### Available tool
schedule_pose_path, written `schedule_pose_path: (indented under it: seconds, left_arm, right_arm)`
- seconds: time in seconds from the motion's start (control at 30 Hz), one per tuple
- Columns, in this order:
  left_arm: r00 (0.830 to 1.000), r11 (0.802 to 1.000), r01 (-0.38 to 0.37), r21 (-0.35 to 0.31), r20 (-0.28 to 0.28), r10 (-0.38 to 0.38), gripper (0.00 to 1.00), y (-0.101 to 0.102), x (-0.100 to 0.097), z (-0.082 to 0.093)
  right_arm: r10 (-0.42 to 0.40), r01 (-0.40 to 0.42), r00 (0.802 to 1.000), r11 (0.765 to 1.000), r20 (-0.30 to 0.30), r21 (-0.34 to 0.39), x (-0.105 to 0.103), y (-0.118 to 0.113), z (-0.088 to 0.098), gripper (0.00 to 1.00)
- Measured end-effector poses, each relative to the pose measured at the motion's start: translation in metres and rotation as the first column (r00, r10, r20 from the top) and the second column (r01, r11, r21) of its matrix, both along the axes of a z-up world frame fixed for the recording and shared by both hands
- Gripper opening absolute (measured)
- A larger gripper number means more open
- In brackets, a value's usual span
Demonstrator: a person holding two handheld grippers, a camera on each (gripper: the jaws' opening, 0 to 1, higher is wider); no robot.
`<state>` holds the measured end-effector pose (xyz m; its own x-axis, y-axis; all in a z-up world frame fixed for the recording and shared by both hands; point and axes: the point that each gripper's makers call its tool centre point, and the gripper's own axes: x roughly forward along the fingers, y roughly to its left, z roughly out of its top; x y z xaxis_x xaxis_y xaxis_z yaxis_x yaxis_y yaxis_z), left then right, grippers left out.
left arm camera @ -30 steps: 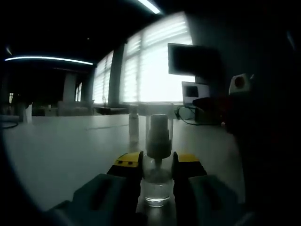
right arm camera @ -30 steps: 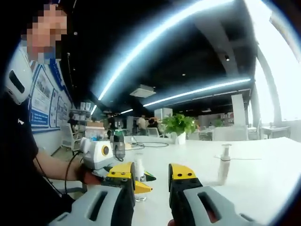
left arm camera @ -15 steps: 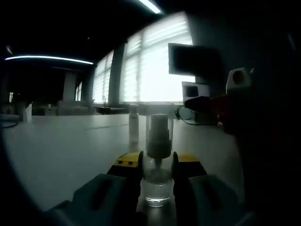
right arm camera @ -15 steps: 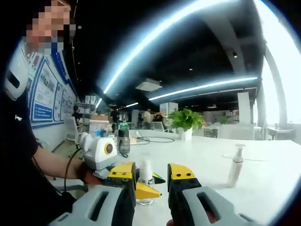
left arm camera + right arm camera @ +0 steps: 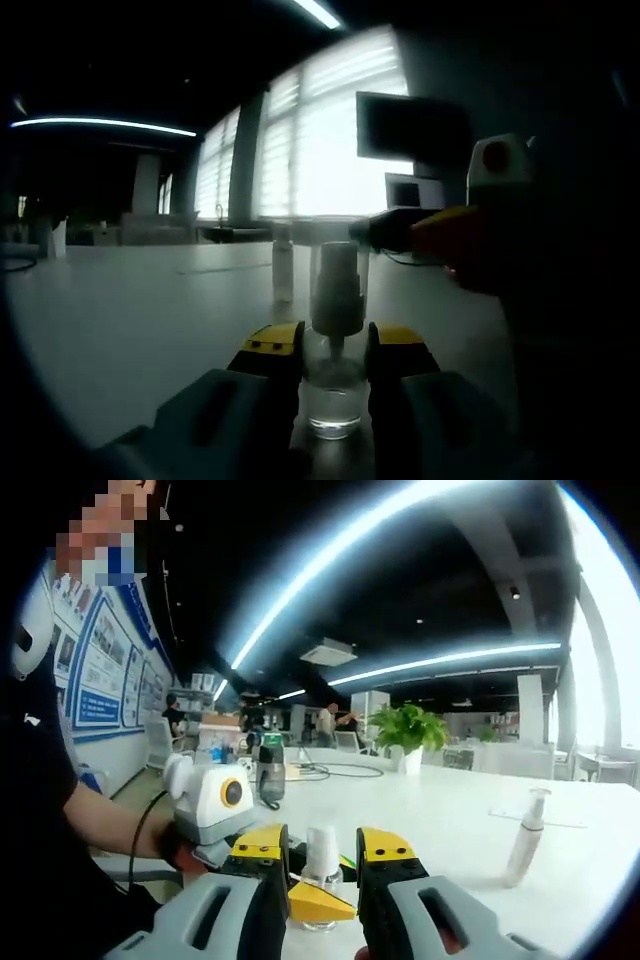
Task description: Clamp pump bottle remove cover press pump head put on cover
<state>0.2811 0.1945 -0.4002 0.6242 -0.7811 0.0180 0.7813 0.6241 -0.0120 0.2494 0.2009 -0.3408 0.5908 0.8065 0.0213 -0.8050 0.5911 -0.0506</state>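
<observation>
On the white table (image 5: pixel 130 310), left gripper (image 5: pixel 335 345) clamping clear pump bottle (image 5: pixel 335 390), right gripper (image 5: pixel 322 852) seemingly parted around its cover (image 5: pixel 322 848).

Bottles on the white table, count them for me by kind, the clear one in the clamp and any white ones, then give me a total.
Clear pump bottle, clamped between the left gripper jaws: 1
White pump bottle, standing apart on the table: 1
Total: 2

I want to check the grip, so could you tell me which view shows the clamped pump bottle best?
The left gripper view: the pump bottle stands close and central, clamped between the left gripper fingers, clear cover on. In the right gripper view the bottle is smaller, partly hidden behind the right gripper.
</observation>
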Motion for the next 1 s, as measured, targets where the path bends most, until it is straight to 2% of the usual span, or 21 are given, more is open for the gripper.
schedule_pose_path:
  seconds: [0.1,0.23,0.47,0.53,0.63,0.87,1.0]
  left_arm:
    - [1.000,1.000,0.000,0.002,0.000,0.000,0.16,0.000,0.000,0.000]
    - [1.000,1.000,0.000,0.003,0.001,0.000,0.16,0.000,0.000,0.000]
    - [1.000,1.000,-0.002,0.005,0.000,0.002,0.16,-0.001,-0.001,-0.001]
    - [1.000,1.000,-0.002,0.005,0.000,0.002,0.16,-0.001,-0.001,-0.001]
    - [1.000,1.000,-0.003,0.004,-0.002,0.003,0.16,-0.001,-0.001,0.000]
    - [1.000,1.000,-0.002,0.005,-0.001,0.002,0.16,-0.001,-0.001,0.000]
    - [1.000,1.000,0.000,0.007,-0.001,0.000,0.16,-0.001,-0.001,-0.001]
  right_arm:
    - [-0.021,0.022,1.000,0.999,0.020,-0.027,0.004,0.000,-0.003,0.22]
    - [-0.005,0.005,1.000,1.000,-0.001,-0.007,0.001,0.008,-0.004,0.22]
    - [0.002,-0.002,1.000,0.999,-0.002,-0.043,0.007,0.021,-0.011,0.21]
    - [-0.030,0.033,0.999,0.997,0.044,-0.073,0.013,0.020,-0.011,0.18]
    - [-0.032,0.036,0.998,0.996,0.048,-0.085,0.013,0.024,-0.012,0.16]
    - [-0.041,0.041,0.999,0.998,-0.012,-0.038,0.017,0.022,-0.010,0.12]
    - [-0.043,0.043,0.999,0.998,-0.010,-0.038,0.016,0.021,-0.011,0.11]
